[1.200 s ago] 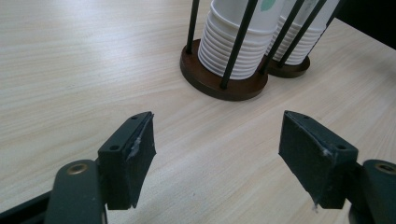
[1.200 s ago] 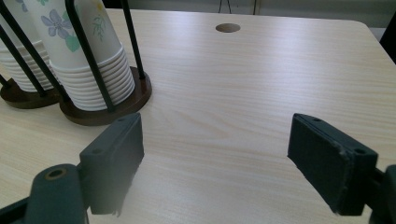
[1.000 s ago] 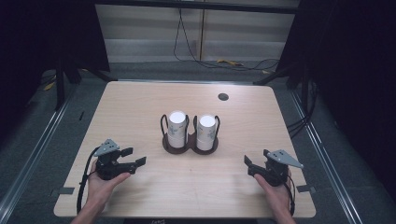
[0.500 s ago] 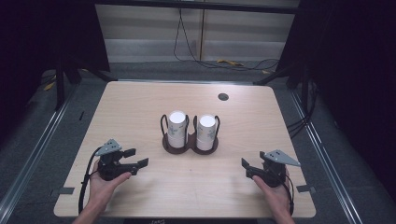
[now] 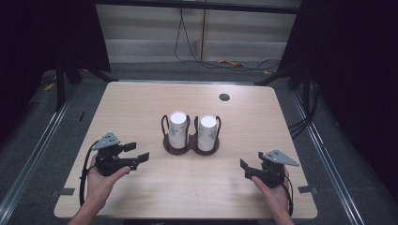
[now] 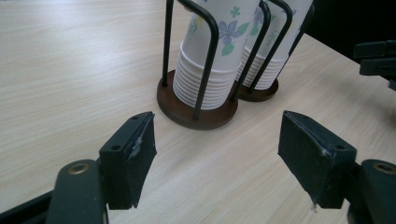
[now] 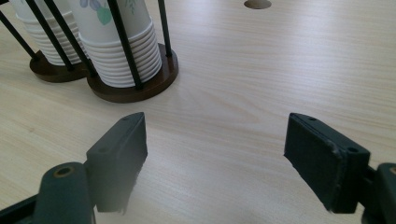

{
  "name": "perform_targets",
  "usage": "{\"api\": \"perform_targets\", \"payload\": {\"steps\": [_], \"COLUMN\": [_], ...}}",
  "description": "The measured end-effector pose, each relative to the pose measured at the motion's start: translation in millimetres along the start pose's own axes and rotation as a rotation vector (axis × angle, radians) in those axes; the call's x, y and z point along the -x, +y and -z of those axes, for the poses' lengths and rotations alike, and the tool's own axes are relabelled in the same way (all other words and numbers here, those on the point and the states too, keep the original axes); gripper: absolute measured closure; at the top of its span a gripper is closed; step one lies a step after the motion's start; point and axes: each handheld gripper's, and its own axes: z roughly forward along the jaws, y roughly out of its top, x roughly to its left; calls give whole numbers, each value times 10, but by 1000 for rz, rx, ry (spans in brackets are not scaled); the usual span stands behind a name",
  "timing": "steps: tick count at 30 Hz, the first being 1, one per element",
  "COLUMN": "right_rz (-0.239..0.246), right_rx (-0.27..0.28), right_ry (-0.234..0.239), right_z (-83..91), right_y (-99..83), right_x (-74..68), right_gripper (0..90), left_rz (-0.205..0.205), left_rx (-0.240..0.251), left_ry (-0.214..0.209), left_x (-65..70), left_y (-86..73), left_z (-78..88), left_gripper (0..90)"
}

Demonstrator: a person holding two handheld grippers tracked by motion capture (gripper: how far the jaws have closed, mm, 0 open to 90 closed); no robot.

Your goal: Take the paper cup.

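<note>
A dark brown two-post cup holder (image 5: 190, 145) stands at the table's middle, with a stack of white flowered paper cups (image 5: 178, 126) on its left and another stack (image 5: 207, 129) on its right. My left gripper (image 5: 139, 151) hovers left of it, pointing toward it, open; its jaws have just been closing a little with nothing between them (image 6: 217, 149). The near stack (image 6: 210, 70) lies ahead of it. My right gripper (image 5: 245, 168) sits low at the right front, open and empty (image 7: 215, 154), its jaws slightly narrower than a second ago, with the holder's base (image 7: 140, 91) ahead.
The light wooden table (image 5: 141, 108) has a round cable hole (image 5: 224, 97) at its back right. Dark floor, metal rails and cables surround it. The right gripper's jaws (image 6: 378, 58) show at the far right of the left gripper view.
My left gripper has lifted a little off the table and its jaws look slightly narrower. The right hand has stayed in place.
</note>
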Motion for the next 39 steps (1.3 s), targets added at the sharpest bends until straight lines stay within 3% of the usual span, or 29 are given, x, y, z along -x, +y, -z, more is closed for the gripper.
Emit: {"api": "perform_targets", "payload": {"steps": [10, 15, 20, 27, 31, 34, 36, 39], "right_rz": [9, -34, -25, -21, -12, -23, -25, -24], "right_rx": [7, -5, 4, 0, -2, -5, -10, -11], "right_ry": [23, 44, 47, 51, 48, 60, 61, 64], "right_z": [-6, -20, -3, -7, 3, 0, -2, 0], "right_y": [8, 2, 6, 6, 5, 0, -3, -3], "right_x": [-24, 10, -3, -16, -27, -21, -17, -18], "right_gripper": [210, 225, 228, 231, 231, 232, 232, 233], "left_rz": [7, -8, -16, -36, -27, -36, -68, -91], "left_rx": [54, 58, 62, 52, 42, 39, 32, 24], "left_ry": [-11, -17, -49, -34, -83, -73, -47, -43], "left_x": [56, 99, 164, 168, 153, 159, 187, 205], "left_y": [244, 340, 403, 464, 553, 585, 632, 698], "left_z": [-81, -115, -180, -275, -358, -401, -452, -499], "left_gripper": [309, 309, 307, 284, 256, 256, 256, 256]}}
